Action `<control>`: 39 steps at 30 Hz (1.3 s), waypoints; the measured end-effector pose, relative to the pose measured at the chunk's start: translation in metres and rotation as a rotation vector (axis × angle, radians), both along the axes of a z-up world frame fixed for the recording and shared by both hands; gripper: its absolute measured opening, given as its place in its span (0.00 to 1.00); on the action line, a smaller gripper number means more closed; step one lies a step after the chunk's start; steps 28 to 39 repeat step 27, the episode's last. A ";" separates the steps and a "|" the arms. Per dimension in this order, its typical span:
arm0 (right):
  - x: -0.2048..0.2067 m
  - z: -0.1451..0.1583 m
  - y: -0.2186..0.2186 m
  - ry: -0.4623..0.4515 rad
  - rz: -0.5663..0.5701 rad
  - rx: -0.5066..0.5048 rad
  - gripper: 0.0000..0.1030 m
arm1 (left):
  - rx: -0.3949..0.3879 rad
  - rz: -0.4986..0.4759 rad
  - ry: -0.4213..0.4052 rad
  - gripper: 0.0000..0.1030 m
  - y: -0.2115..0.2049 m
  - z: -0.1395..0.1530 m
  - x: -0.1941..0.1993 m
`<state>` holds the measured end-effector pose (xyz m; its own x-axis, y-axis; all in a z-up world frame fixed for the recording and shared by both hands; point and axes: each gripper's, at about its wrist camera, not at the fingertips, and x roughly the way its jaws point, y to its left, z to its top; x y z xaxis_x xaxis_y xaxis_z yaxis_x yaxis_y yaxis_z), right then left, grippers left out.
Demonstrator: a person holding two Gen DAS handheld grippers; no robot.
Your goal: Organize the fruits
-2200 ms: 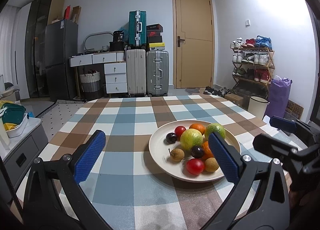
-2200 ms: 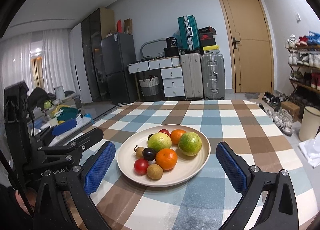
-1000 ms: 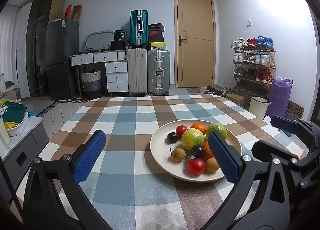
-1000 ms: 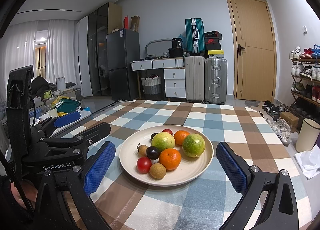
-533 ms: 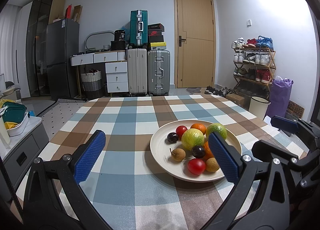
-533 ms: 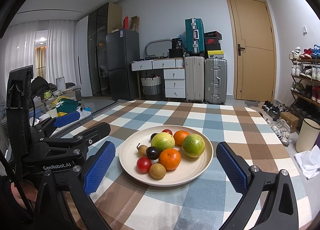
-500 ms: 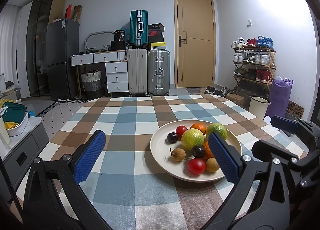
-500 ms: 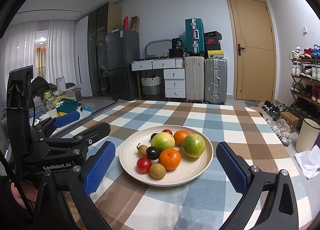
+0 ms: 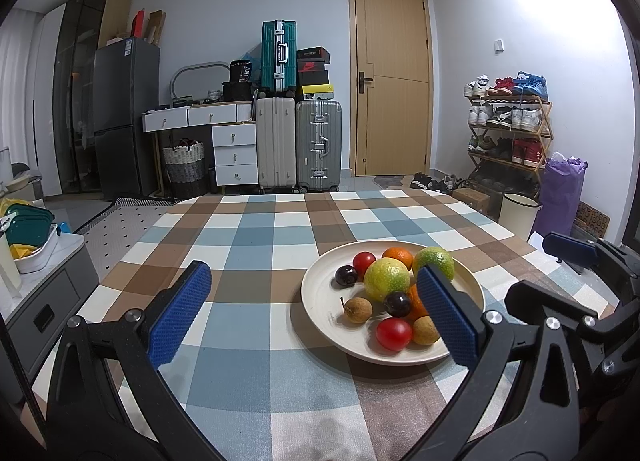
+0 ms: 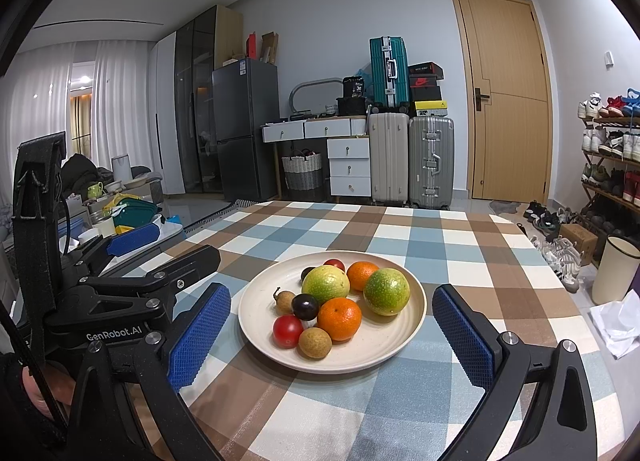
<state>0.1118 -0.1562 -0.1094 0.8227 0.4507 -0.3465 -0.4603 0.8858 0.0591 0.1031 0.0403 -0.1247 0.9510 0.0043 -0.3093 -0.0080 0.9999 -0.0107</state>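
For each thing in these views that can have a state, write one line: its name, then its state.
left gripper: open, empty
right gripper: open, empty
plate: loaded with all the fruit
door: closed
white drawers: closed
silver suitcase: upright, shut

From my left wrist view, the blue-padded right finger (image 9: 446, 317) covers most of one orange fruit (image 9: 416, 303) on the cream round plate (image 9: 320, 301). The far dark plum (image 10: 307, 272) sits half hidden behind the yellow-green citrus (image 10: 325, 284).
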 end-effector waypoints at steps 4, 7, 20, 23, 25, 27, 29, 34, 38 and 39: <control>0.000 0.000 0.000 0.000 0.000 0.000 1.00 | 0.000 -0.001 0.001 1.00 0.000 0.000 0.000; 0.000 0.000 0.000 0.001 0.000 0.000 1.00 | 0.000 -0.001 0.004 1.00 0.000 -0.001 -0.002; 0.000 0.000 0.000 0.001 0.000 0.001 1.00 | 0.000 -0.001 0.003 1.00 0.002 -0.001 -0.001; 0.000 0.000 0.000 0.001 0.000 0.001 1.00 | 0.001 -0.001 0.002 1.00 0.001 -0.001 -0.001; 0.000 0.000 0.000 0.001 0.000 0.001 1.00 | 0.000 0.001 -0.002 1.00 0.001 -0.001 -0.001; 0.000 0.000 0.000 0.001 0.000 0.001 1.00 | 0.000 0.002 -0.002 1.00 0.003 -0.001 0.001; 0.000 0.000 0.000 0.001 0.000 0.001 1.00 | 0.000 0.002 -0.002 1.00 0.003 -0.001 0.001; 0.000 0.000 0.000 0.001 0.000 0.001 1.00 | 0.000 0.002 -0.002 1.00 0.003 -0.001 0.001; 0.000 0.000 0.000 0.001 0.000 0.001 1.00 | 0.000 0.002 -0.002 1.00 0.003 -0.001 0.001; 0.000 0.000 0.000 0.001 0.000 0.001 1.00 | 0.000 0.002 -0.002 1.00 0.003 -0.001 0.001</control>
